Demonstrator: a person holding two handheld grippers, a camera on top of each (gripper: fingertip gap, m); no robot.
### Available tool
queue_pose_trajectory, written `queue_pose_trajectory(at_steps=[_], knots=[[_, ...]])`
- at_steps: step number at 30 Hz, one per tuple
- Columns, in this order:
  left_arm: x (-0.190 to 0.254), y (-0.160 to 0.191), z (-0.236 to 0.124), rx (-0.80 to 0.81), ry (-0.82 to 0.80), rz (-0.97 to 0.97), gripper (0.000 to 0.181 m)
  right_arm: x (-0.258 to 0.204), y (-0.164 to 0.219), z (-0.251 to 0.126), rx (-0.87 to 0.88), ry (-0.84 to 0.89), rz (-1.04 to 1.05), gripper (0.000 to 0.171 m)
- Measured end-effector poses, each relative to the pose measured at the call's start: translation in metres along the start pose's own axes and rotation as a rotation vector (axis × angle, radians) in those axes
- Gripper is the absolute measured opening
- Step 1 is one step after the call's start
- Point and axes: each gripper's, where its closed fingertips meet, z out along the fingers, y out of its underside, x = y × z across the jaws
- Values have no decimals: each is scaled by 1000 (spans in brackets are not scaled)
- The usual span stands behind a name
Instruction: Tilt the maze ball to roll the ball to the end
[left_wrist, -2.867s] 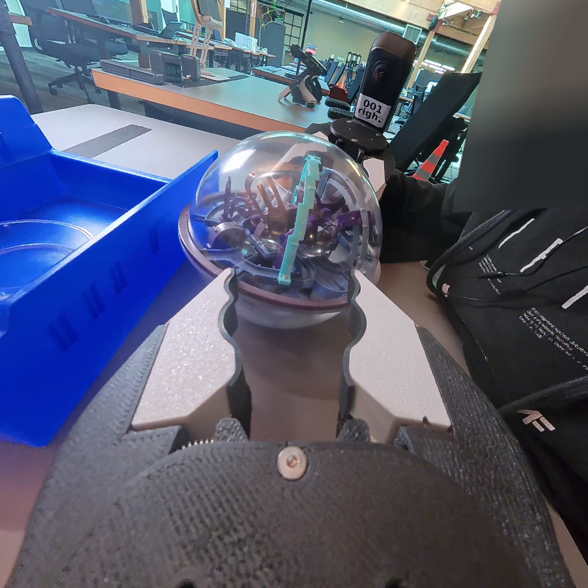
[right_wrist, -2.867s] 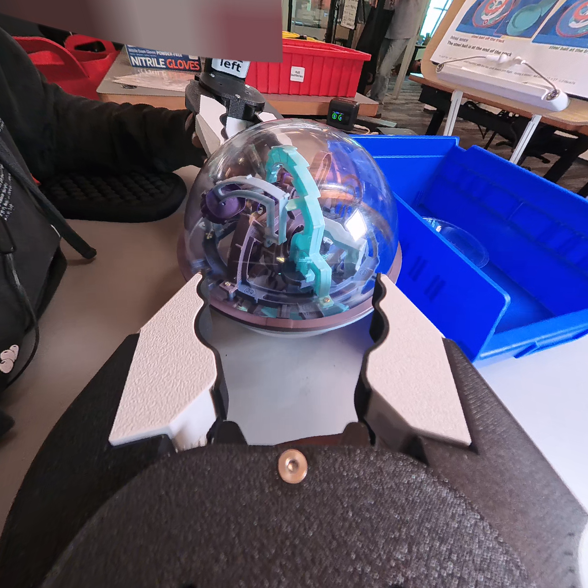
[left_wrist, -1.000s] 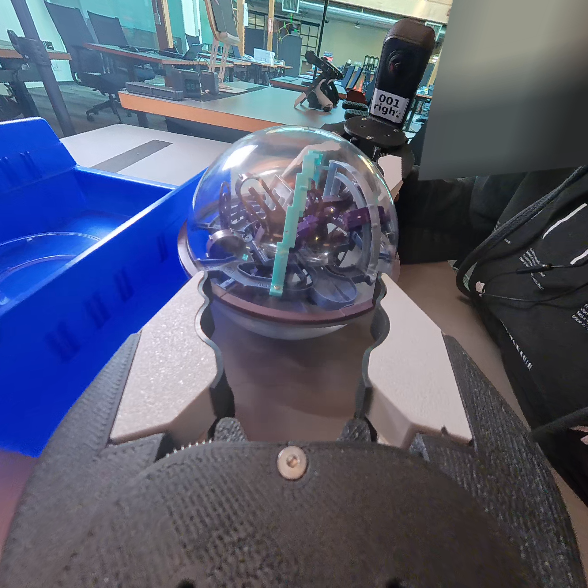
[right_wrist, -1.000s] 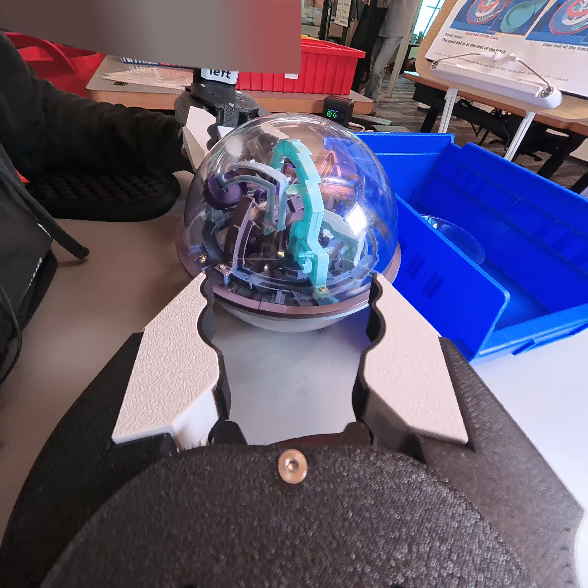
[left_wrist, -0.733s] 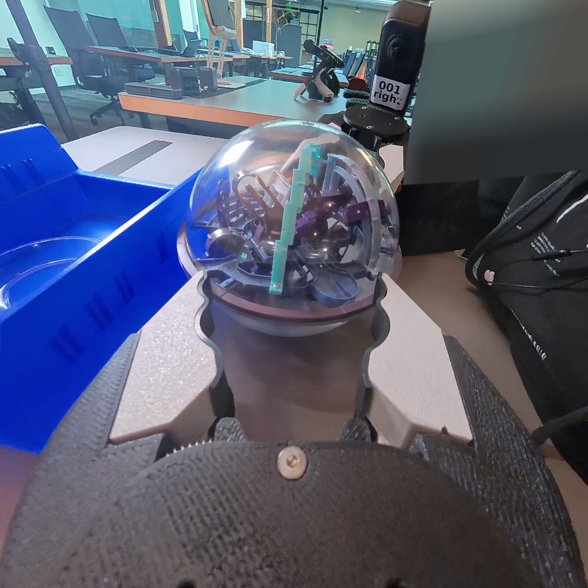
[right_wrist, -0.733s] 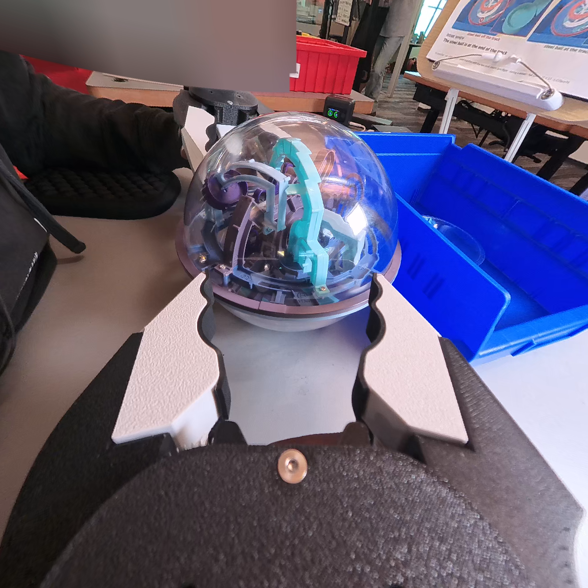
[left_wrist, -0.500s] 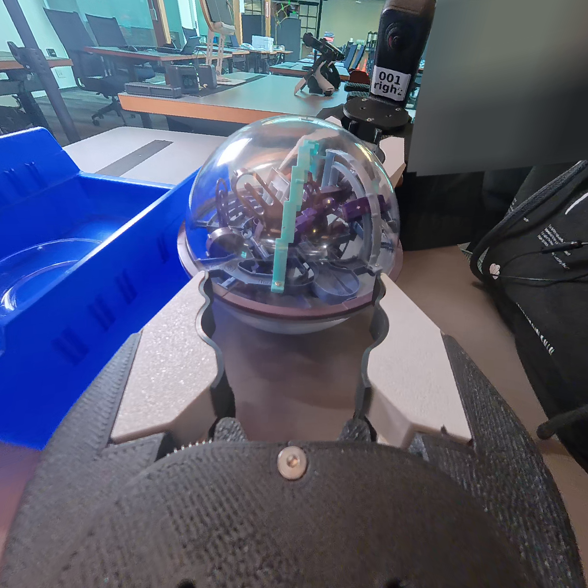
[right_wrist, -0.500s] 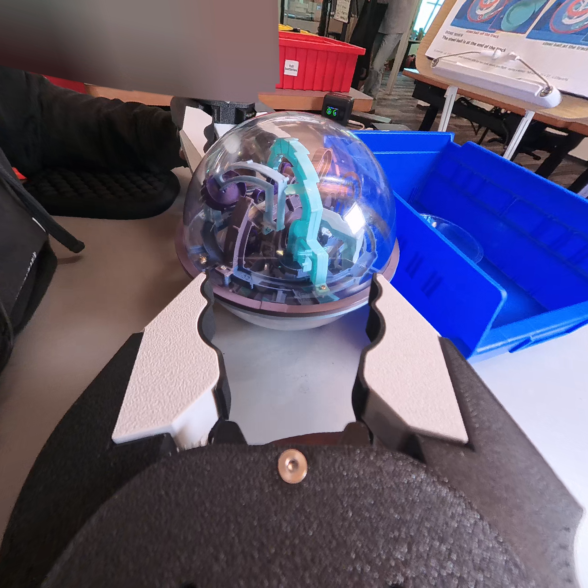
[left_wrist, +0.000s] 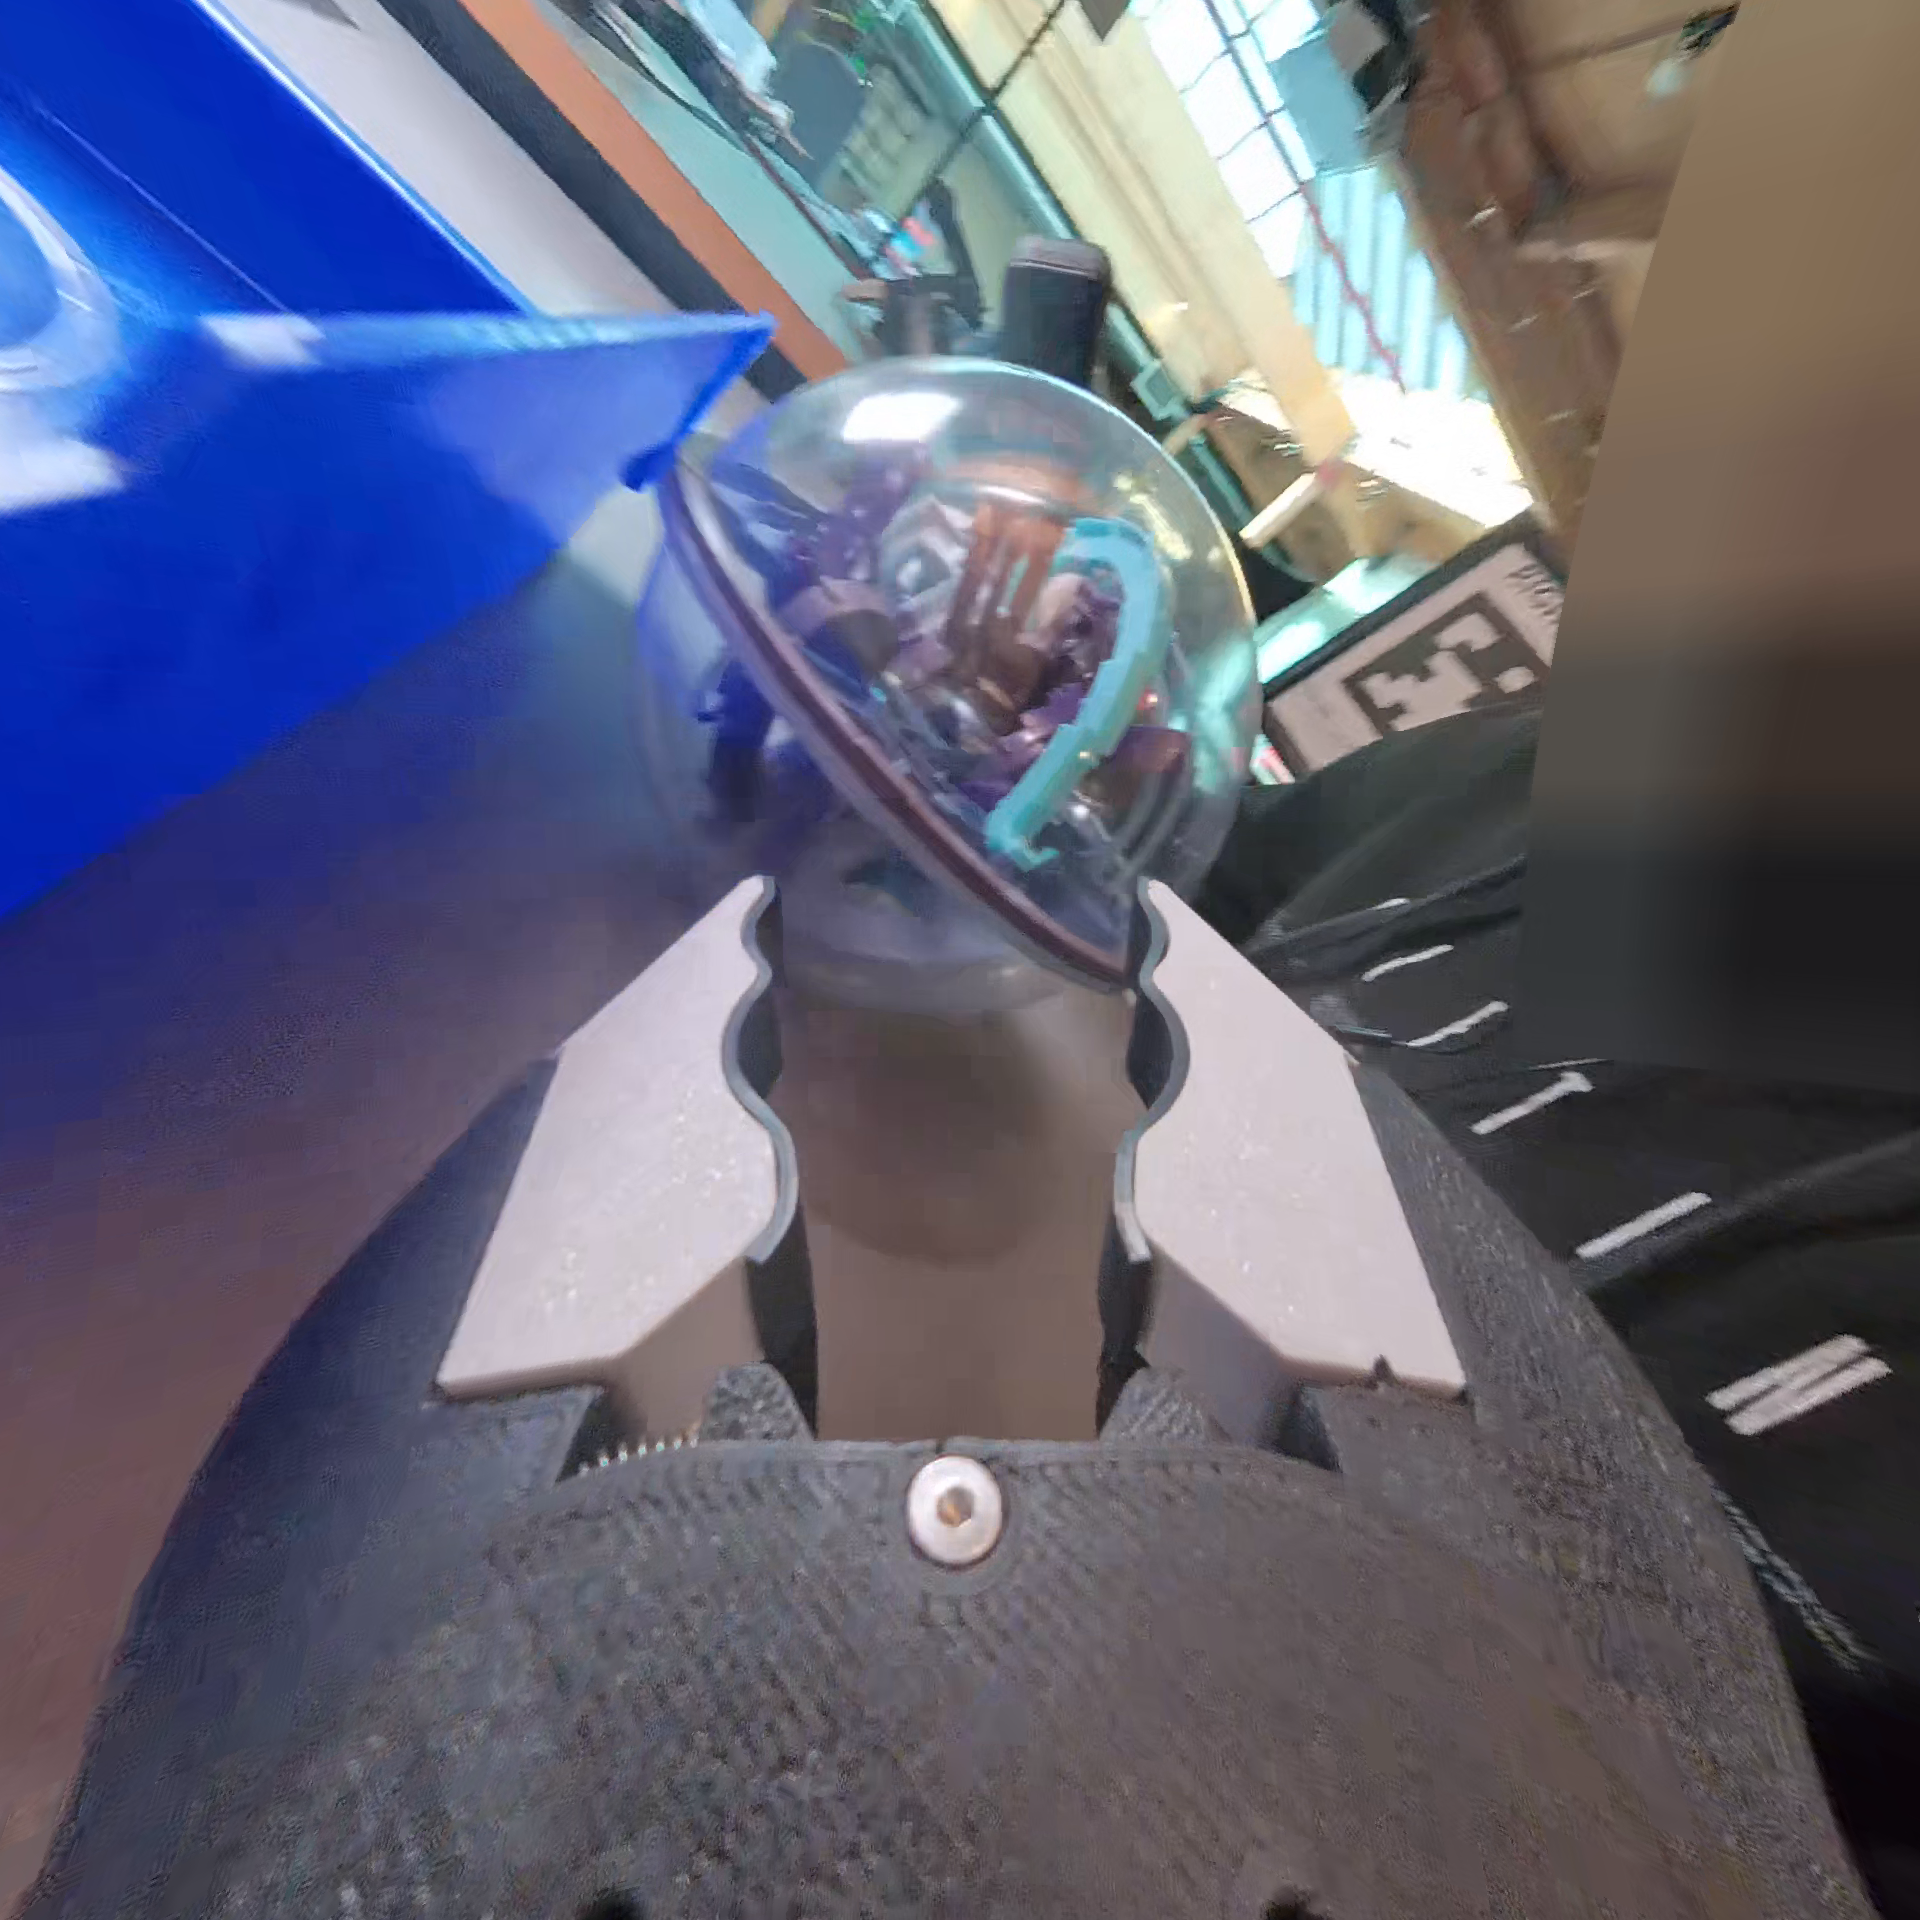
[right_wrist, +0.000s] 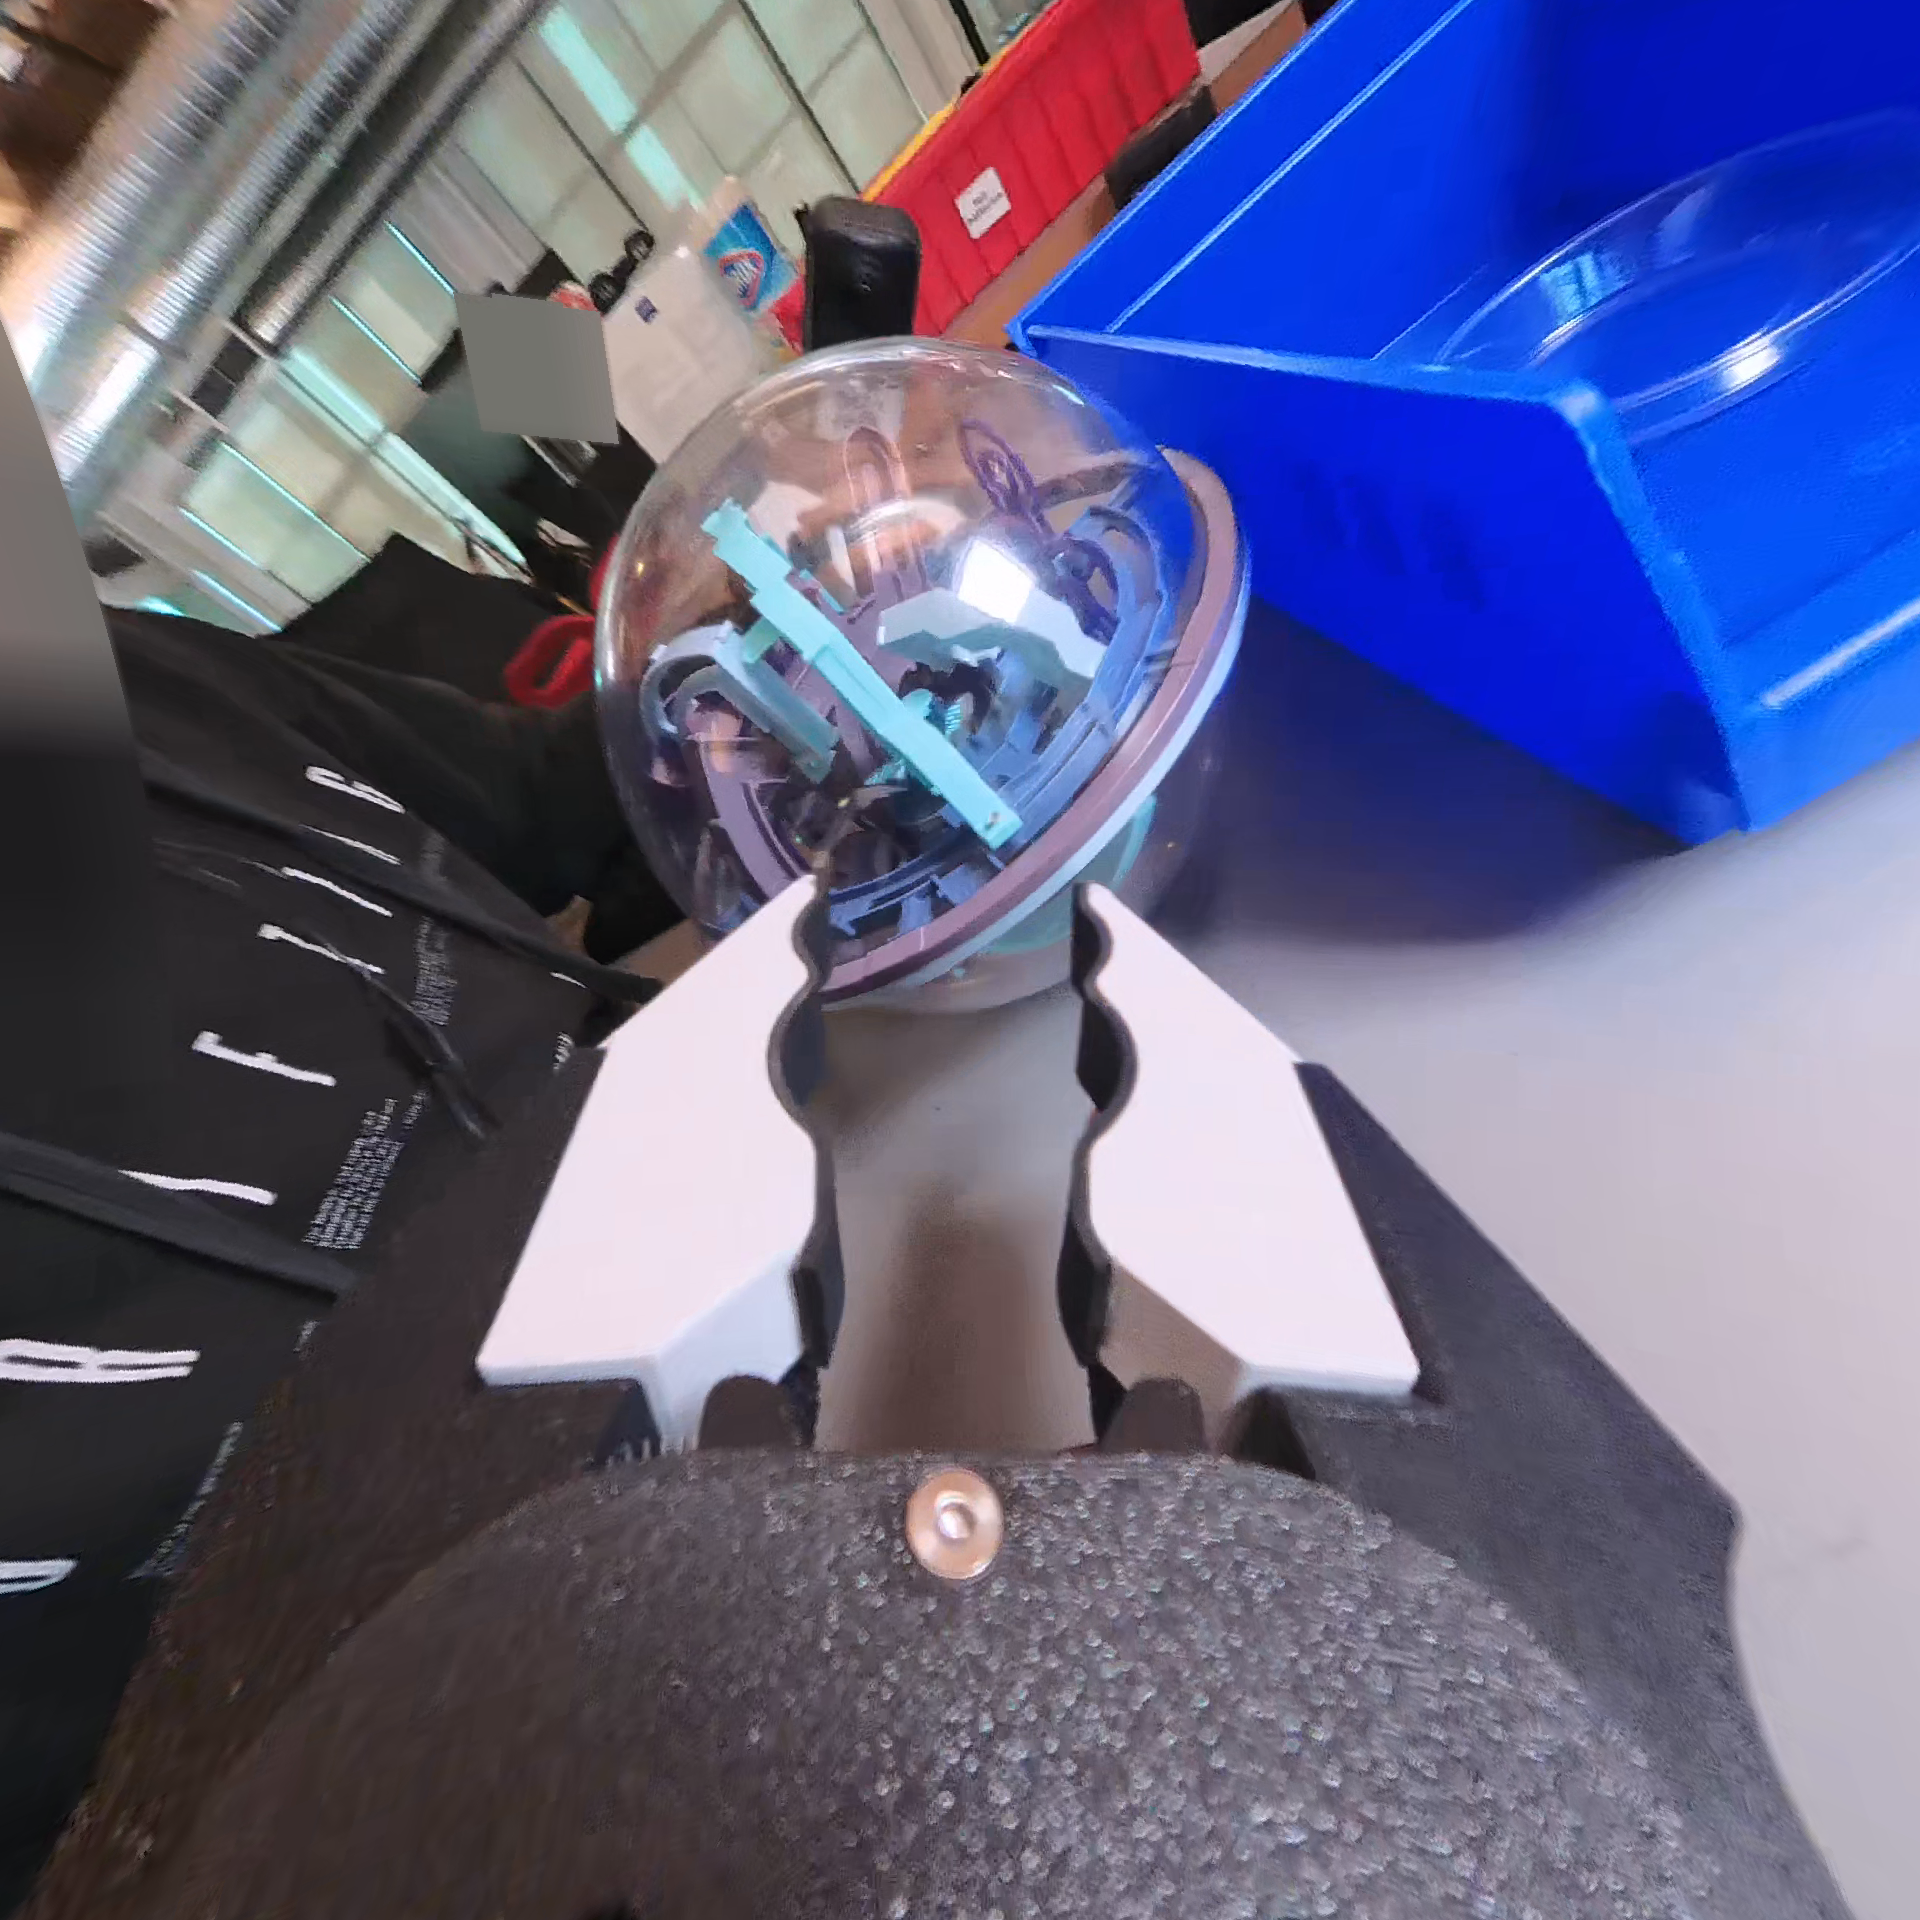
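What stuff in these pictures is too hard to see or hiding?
- The little steel ball: neither view shows it among the tracks in the maze ball.
- The maze ball's underside: hidden by the left gripper and right gripper.
- The blue bin: cut off by the edge in both views, smeared in the left wrist view.
- The person's upper part: covered by a grey patch.
- The back room: motion blur.

maze ball (left_wrist: 951, 665) (right_wrist: 914, 665) | clear sphere, teal and purple tracks | steeply tilted | beside blue bin
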Motion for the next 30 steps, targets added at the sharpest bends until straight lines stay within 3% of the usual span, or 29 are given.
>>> queue_pose_trajectory(at_steps=[4,6,11,13,23,26,28,30], knots=[[-2,9,5,-49,-13,-9,53,-5,0,0,12,-40,8,17],[-4,6,3,-40,-43,8,38,-8,-6,-2,47,-45,-20,15],[4,6,4,-53,-67,159,27,-13,-20,-5,124,38,-214,8],[12,-6,1,9,-78,234,7,-18,-30,-8,171,68,-295,6],[58,-64,-26,250,-166,486,7,-65,-80,-2,237,131,-576,6],[111,-89,-41,408,-99,671,7,-113,-101,-2,291,73,-743,6],[134,-97,-45,403,-148,822,7,-137,-116,-4,313,82,-870,6],[136,-103,-48,400,-201,837,8,-142,-128,-3,308,108,-913,6]])
